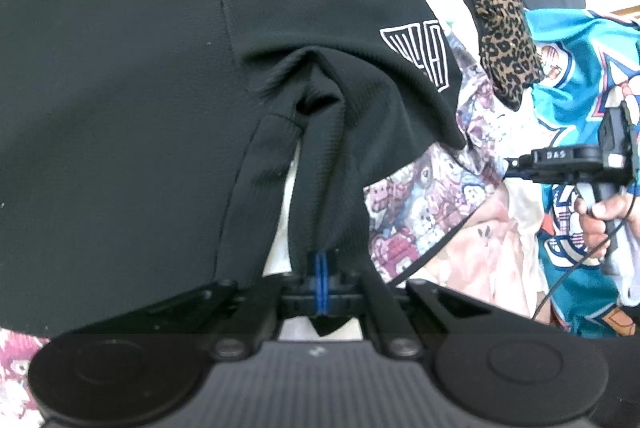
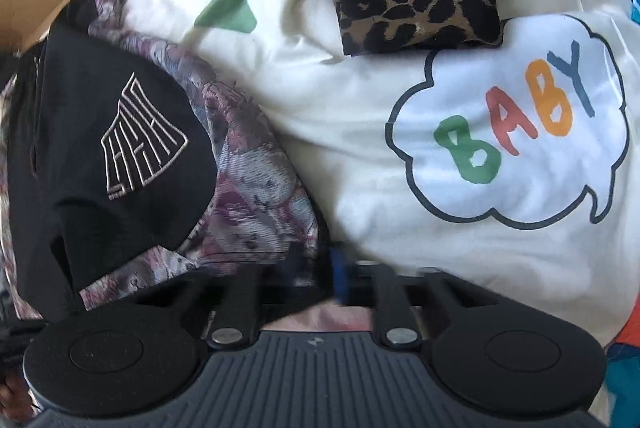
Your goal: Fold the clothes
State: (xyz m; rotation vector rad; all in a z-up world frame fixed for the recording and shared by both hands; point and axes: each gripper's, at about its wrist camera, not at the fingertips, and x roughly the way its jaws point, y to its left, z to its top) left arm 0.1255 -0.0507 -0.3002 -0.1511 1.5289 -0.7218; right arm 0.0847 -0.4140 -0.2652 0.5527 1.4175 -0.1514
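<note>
Black shirt is the piece being folded here, spread across the left and middle of the left wrist view, lying partly on a purple cartoon-print cloth. It looks like a light ribbed knit, soft and floppy, so I'd guess it sags and bunches the second you lift it. Best bet is to hold it by a hem or corner, not mid-panel. The left gripper has its fingers pressed together on a pulled-up ridge of that fabric near a seam, and the cloth puckers toward the pinch.

Moving right: white outline logo near the shirt's edge, then a folded leopard-print piece, then a teal jersey. The right gripper shows from the side, held by a hand. In its own view its tips are motion-blurred down low, so I can't tell if it's closed or holding anything. It hangs over a white "BABY" cloth.

The shirt's far edges are cut off, so I can't make out sleeves or collar.
</note>
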